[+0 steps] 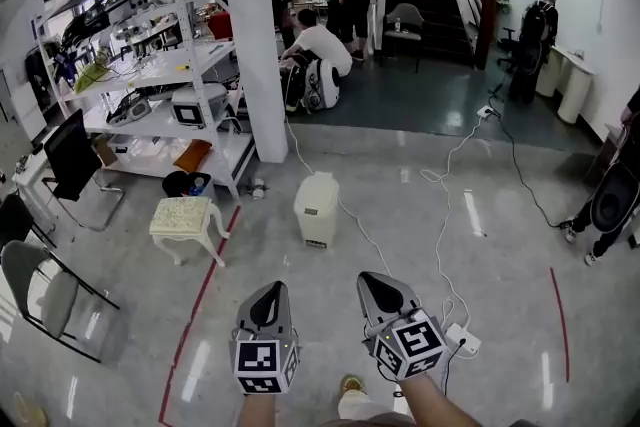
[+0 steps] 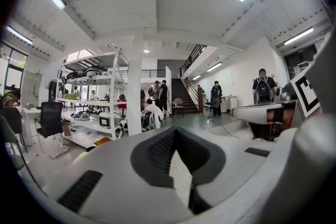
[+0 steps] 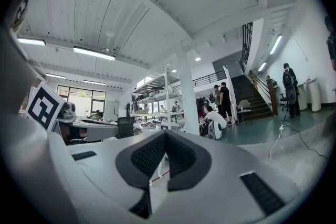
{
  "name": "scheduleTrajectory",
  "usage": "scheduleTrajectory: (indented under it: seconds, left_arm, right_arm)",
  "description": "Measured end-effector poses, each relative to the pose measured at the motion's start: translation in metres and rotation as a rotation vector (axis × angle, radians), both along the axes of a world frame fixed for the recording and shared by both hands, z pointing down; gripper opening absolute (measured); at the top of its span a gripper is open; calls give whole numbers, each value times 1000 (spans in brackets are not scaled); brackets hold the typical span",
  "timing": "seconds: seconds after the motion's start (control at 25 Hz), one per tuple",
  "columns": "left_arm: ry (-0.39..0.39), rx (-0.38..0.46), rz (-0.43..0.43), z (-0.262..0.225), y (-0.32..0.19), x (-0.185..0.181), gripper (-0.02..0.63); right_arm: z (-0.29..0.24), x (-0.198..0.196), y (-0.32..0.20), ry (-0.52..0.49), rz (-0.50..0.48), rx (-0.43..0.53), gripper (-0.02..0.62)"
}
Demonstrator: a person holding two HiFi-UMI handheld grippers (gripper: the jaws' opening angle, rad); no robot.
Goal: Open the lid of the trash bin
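Note:
The trash bin is a small cream-white bin with its lid down. It stands on the grey floor just right of the white pillar, well ahead of both grippers. My left gripper is held low at the bottom centre, its jaws closed to a point with nothing between them. My right gripper is beside it, also shut and empty. Both point roughly toward the bin and are far short of it. In the left gripper view the left gripper has its black pads meeting at the tip. The right gripper looks the same in its own view.
A white pillar and metal shelving stand left of the bin. A cream stool sits near a red floor line. Chairs are at far left. Cables and a power strip lie at right. People stand at the back.

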State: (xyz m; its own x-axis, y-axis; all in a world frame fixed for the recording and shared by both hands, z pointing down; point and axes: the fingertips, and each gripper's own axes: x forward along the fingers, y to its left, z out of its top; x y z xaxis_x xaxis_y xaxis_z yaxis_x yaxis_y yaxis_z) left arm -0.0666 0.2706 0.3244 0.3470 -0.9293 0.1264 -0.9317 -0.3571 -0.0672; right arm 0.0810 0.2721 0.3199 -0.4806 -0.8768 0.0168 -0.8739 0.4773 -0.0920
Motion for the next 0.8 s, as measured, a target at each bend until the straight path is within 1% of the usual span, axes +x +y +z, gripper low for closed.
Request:
scheduleTrajectory:
  seconds: [0.16, 0.28, 0.44, 0.6, 0.8]
  left_arm:
    - [4, 15, -16, -3, -38, 9, 0]
    - [15, 28, -28, -3, -65, 16, 0]
    - [-9, 46, -46, -5, -93, 21, 0]
    - [-7, 37, -85, -7, -114, 11, 0]
    - [-10, 36, -115, -6, -147, -3, 0]
  right_arm:
    - [-3, 9, -41, 7, -11, 12, 32]
    - [-2, 12, -68, 7, -39, 10, 32]
    - [-2, 19, -96, 2, -71, 21, 34]
    - [0, 22, -122, 2, -77, 12, 32]
    - [4, 15, -153, 12, -94, 6, 32]
